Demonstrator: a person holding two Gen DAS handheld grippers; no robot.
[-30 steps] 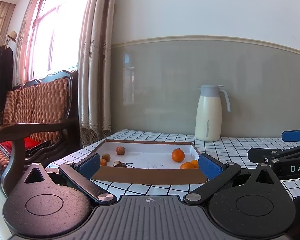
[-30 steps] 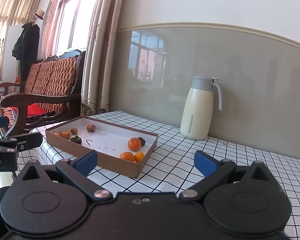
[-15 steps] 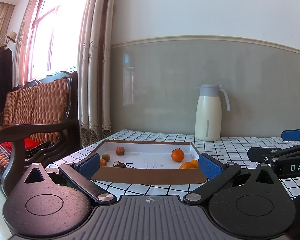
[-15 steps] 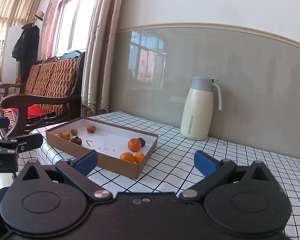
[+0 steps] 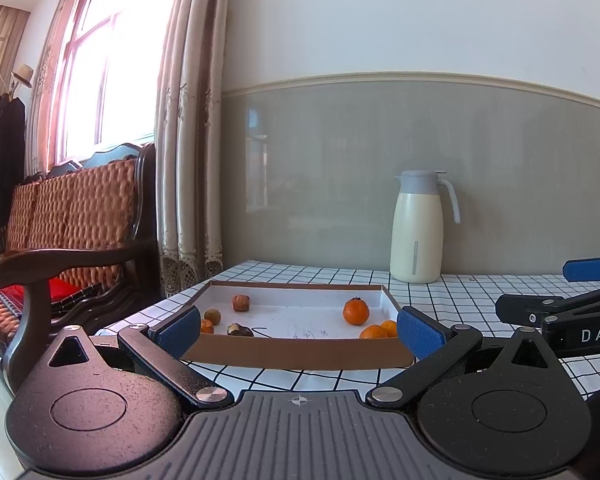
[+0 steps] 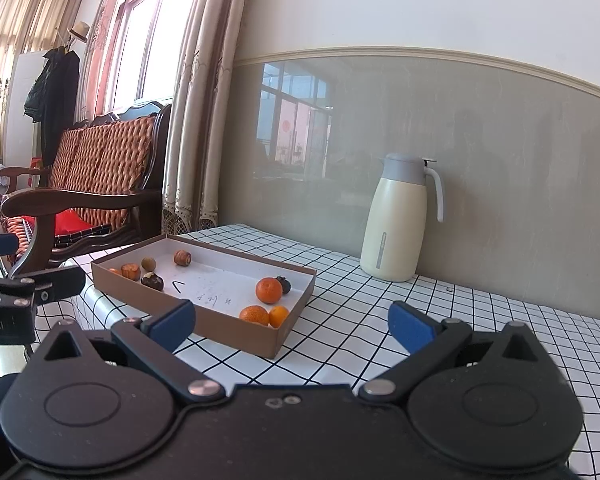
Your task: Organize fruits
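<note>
Both tools, left tool [image 5: 298, 330] and right tool [image 6: 291, 322], hover wide open and empty above the checkered worktop [image 6: 440, 320]; beyond, a cardboard box [image 6: 204, 322] holds brown fruits far-left, oranges [image 6: 269, 290] near-right.

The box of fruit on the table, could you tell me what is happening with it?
A person holds a hand-held gripper in each hand, facing the shallow cardboard box. The left hand-held gripper and right hand-held gripper are both open and empty. Oranges lie at one end, small brown fruits at the other. Nothing is grasped yet.
</note>
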